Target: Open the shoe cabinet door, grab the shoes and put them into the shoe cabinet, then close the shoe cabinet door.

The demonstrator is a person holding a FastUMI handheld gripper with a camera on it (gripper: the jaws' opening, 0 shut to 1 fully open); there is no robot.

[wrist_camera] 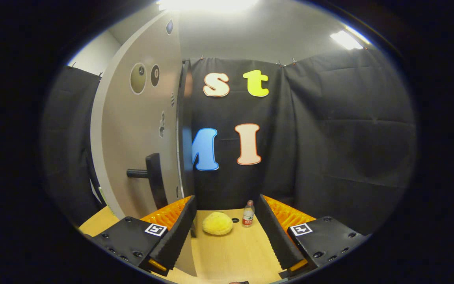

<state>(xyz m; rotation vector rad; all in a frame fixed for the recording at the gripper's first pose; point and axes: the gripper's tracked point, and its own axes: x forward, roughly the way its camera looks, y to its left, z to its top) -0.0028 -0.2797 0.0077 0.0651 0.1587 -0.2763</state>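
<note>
The shoe cabinet door [140, 130] is a tall pale panel standing left of my fingers, seen at a slant, with a black bar handle [153, 177] sticking out low on its face. Its dark vertical edge [183, 157] rises just above my left fingertip. My gripper [226, 198] is open with nothing between its fingers. Beyond the fingertips, a fluffy yellow shoe [218, 223] lies on the wooden tabletop [231, 252], in line with the gap between the fingers. I cannot tell how far the door stands open.
A small clear water bottle [248, 214] with a red label stands upright just right of the shoe, close to my right finger. A small dark hole [235, 220] sits in the tabletop between them. Black cloth walls close off the back and right.
</note>
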